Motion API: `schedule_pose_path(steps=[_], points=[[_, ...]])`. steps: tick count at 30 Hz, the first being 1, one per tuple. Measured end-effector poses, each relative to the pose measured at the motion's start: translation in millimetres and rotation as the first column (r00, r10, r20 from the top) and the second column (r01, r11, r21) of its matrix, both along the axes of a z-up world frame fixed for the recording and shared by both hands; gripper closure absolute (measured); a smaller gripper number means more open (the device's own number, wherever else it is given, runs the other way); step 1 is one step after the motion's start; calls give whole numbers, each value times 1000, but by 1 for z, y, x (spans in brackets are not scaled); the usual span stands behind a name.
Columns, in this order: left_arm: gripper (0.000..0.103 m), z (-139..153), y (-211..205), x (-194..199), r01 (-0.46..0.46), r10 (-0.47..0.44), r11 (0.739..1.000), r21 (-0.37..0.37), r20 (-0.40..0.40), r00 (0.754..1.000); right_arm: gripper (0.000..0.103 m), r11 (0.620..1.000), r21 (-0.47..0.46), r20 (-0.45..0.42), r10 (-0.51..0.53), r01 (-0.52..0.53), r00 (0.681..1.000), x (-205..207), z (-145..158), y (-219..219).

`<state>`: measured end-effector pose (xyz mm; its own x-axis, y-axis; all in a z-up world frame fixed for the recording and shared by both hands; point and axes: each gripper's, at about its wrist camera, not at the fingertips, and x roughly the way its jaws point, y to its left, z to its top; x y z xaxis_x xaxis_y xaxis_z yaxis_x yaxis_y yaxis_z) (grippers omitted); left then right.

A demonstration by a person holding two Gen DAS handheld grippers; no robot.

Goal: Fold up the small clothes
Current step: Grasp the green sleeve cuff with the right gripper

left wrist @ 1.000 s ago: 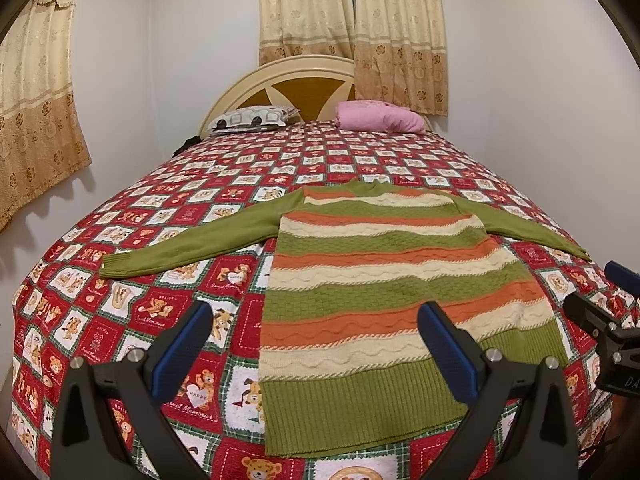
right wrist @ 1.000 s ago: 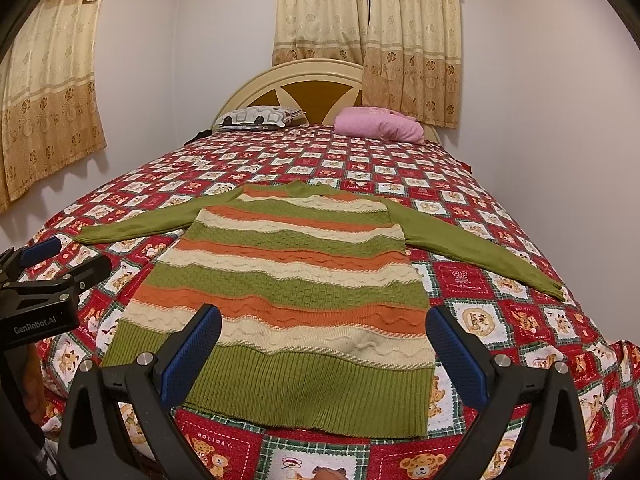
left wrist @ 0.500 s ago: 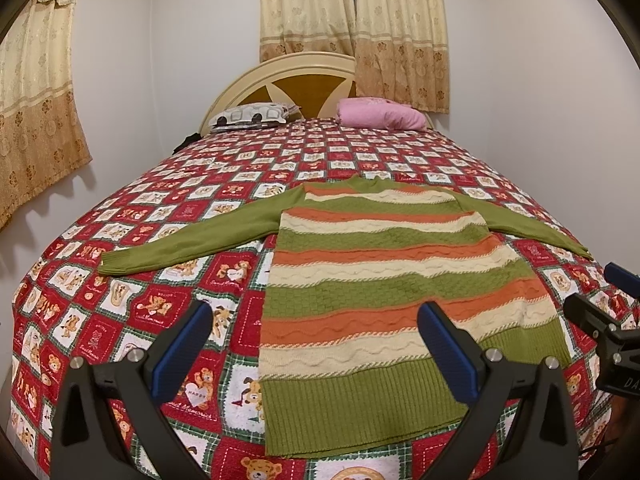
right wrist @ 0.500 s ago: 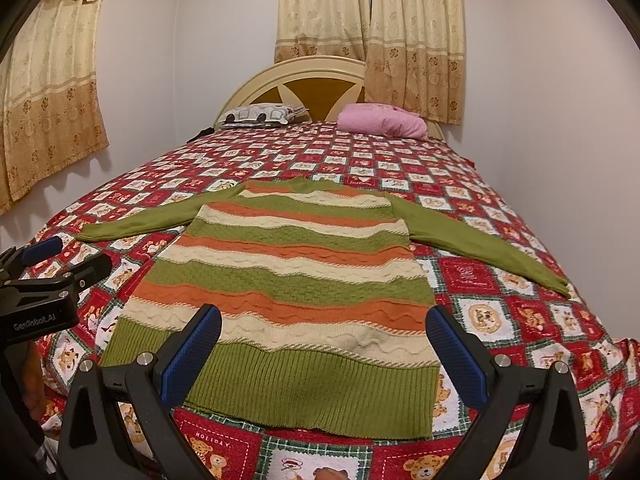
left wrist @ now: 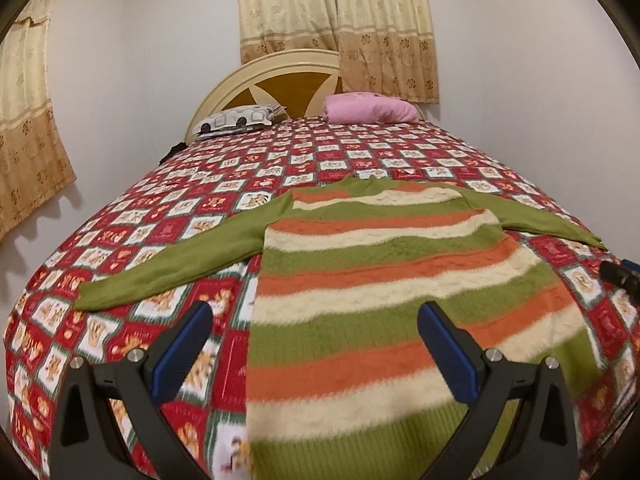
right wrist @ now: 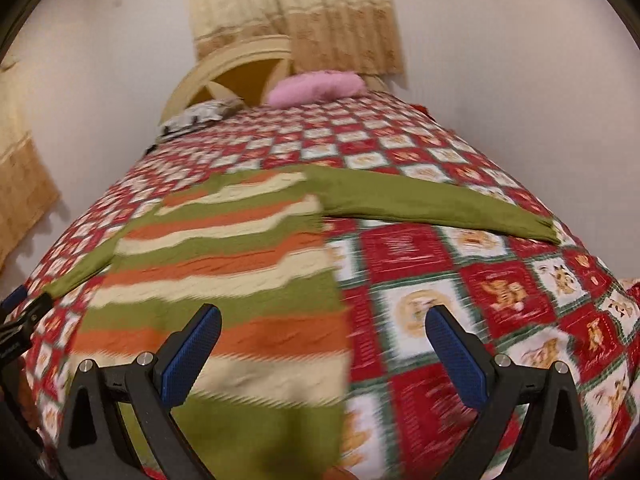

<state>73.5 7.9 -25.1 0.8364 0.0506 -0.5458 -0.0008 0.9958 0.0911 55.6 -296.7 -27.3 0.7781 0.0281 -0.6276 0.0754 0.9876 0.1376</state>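
A small knitted sweater (left wrist: 380, 280) with green, orange and cream stripes lies flat on the bed, both green sleeves spread out; it also shows in the right wrist view (right wrist: 224, 264). My left gripper (left wrist: 316, 344) is open and empty above the sweater's lower left part. My right gripper (right wrist: 324, 344) is open and empty above the sweater's right edge, with the right sleeve (right wrist: 432, 204) ahead of it. The left sleeve (left wrist: 172, 264) stretches to the left. The right wrist view is blurred.
The bed carries a red, white and green patchwork bedspread (left wrist: 168, 224). A patterned pillow (left wrist: 236, 120) and a pink pillow (left wrist: 368, 108) lie by the headboard (left wrist: 280, 80). Curtains hang behind and at the left. White walls flank the bed.
Both grippers have moved forward and lower over the sweater. The right gripper has swung to the right, over the sweater's right edge. Both stay open.
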Motion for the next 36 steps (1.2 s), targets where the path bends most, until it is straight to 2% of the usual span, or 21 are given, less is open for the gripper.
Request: schedule_pose_path(steps=[6, 10, 15, 20, 23, 25, 29, 30, 31, 34, 35, 36], points=[[0, -20, -1, 40, -13, 14, 1000, 10, -62, 998, 1, 987, 85, -74, -133, 139, 988, 39, -11, -74], [0, -32, -1, 59, -25, 27, 999, 24, -93, 995, 1, 949, 140, -113, -267, 281, 957, 55, -15, -130], [0, -47, -4, 85, -45, 56, 996, 81, -137, 989, 2, 917, 76, -133, -380, 392, 915, 74, -20, -174], [0, -52, -3, 105, -57, 72, 994, 97, -157, 985, 4, 870, 86, -190, -463, 485, 866, 99, -36, -227], [0, -55, -1, 113, -71, 85, 993, 91, -168, 982, 16, 855, 71, -216, -489, 513, 845, 110, -43, -247], [0, -56, 2, 118, -81, 96, 992, 94, -171, 981, 19, 849, 80, -240, -493, 523, 836, 116, -49, -257], [0, -57, 12, 125, -116, 130, 989, 89, -175, 976, 52, 854, 85, -292, -470, 513, 833, 127, -62, -262], [0, -58, 15, 127, -122, 136, 989, 87, -177, 975, 53, 856, 71, -295, -473, 513, 830, 128, -64, -260], [0, -58, 16, 128, -126, 140, 988, 89, -176, 974, 55, 860, 62, -284, -471, 506, 835, 128, -64, -258], [0, -62, 20, 134, -136, 152, 986, 100, -178, 972, 76, 882, 57, -268, -437, 467, 858, 133, -63, -255], [0, -63, 21, 135, -138, 155, 985, 100, -181, 971, 85, 892, 53, -268, -420, 449, 867, 135, -61, -254], [0, -63, 24, 138, -139, 154, 986, 89, -191, 969, 88, 895, 53, -270, -414, 443, 869, 138, -61, -255]])
